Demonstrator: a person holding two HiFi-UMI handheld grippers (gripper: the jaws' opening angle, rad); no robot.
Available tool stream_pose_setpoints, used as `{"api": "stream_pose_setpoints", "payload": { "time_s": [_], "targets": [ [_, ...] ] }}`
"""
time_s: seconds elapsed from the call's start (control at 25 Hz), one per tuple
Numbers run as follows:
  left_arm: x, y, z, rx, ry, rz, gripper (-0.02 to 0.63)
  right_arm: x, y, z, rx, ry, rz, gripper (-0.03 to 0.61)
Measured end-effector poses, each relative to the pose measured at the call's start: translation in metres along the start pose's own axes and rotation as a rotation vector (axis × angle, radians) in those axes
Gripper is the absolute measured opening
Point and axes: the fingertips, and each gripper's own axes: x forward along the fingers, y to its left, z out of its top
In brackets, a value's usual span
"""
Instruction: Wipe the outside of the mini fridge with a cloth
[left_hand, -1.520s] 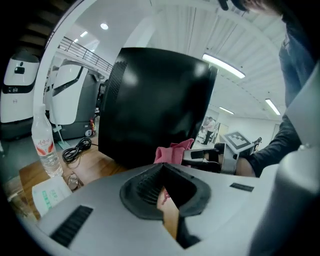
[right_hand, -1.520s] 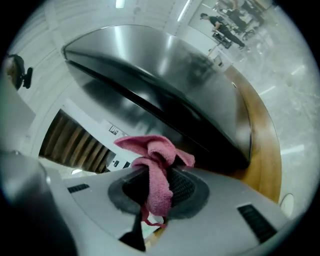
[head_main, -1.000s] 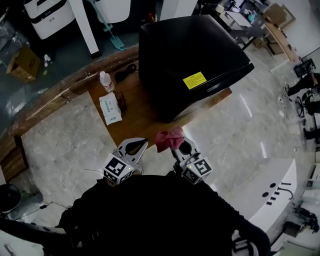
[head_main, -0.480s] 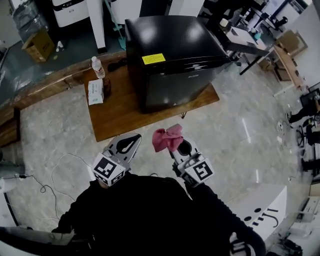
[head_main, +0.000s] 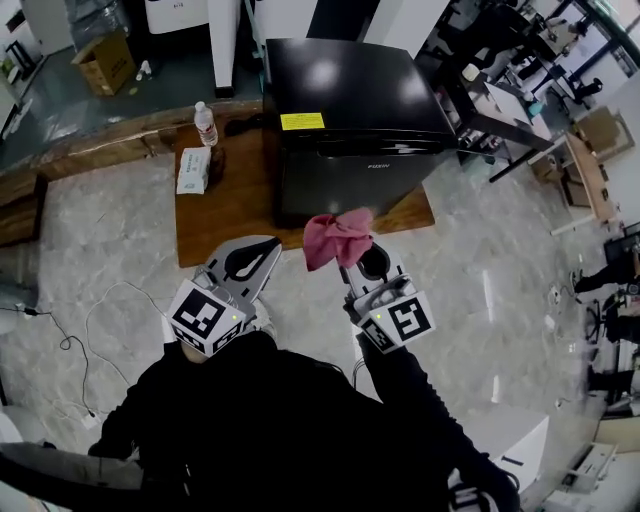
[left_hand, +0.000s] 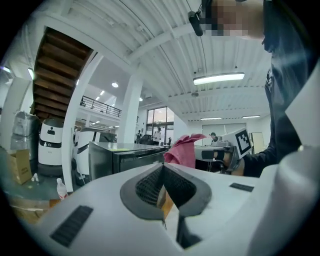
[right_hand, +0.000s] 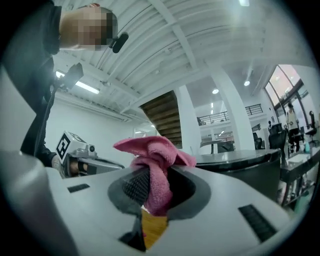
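Note:
The black mini fridge (head_main: 350, 100) stands on a low wooden platform (head_main: 220, 215), its door facing me and a yellow sticker (head_main: 302, 121) on top. A crumpled pink cloth (head_main: 335, 238) sticks up out of my right gripper (head_main: 352, 262), which is shut on it just short of the fridge's lower front. The right gripper view shows the cloth (right_hand: 152, 165) pinched between the dark pads, with the fridge (right_hand: 245, 167) beyond. My left gripper (head_main: 266, 248) hovers over the platform's near edge, shut with nothing in it; in its own view the jaws (left_hand: 162, 192) meet, with the fridge (left_hand: 120, 157) ahead.
A water bottle (head_main: 205, 122) and a white tissue pack (head_main: 192, 170) sit on the platform left of the fridge. A white cable (head_main: 90, 330) trails over the marble floor at left. A cardboard box (head_main: 105, 60) is at the back left; desks (head_main: 500, 95) crowd the right.
The fridge has swung square-on and come closer in the head view. Both grippers have moved forward toward it; the cloth now reaches the fridge's lower front. The grips are unchanged.

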Motion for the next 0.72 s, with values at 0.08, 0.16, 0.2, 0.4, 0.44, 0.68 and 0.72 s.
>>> {"api": "stream_pose_setpoints", "payload": {
  "time_s": [0.08, 0.16, 0.2, 0.4, 0.44, 0.68, 0.72],
  "targets": [
    [0.012, 0.021, 0.016, 0.017, -0.008, 0.023, 0.006, 0.027, -0.019, 0.018, -0.059, 0.01, 0.006, 0.072],
    [0.025, 0.042, 0.03, 0.028, -0.02, 0.044, 0.006, 0.055, -0.039, 0.035, -0.122, 0.033, 0.016, 0.077],
    [0.031, 0.053, 0.035, 0.035, -0.026, 0.054, 0.006, 0.071, -0.049, 0.04, -0.153, 0.054, 0.025, 0.077],
    [0.058, 0.1, 0.056, 0.091, -0.047, 0.089, 0.006, 0.141, -0.093, 0.047, -0.256, 0.161, 0.066, 0.077],
    [0.064, 0.108, 0.062, 0.101, -0.053, 0.092, 0.006, 0.152, -0.103, 0.053, -0.268, 0.165, 0.069, 0.077],
    [0.102, 0.155, 0.098, 0.151, -0.089, 0.17, 0.006, 0.23, -0.132, 0.072, -0.37, 0.248, 0.228, 0.077],
    [0.106, 0.161, 0.101, 0.153, -0.091, 0.194, 0.006, 0.241, -0.124, 0.065, -0.393, 0.287, 0.296, 0.077]
  ]
}}
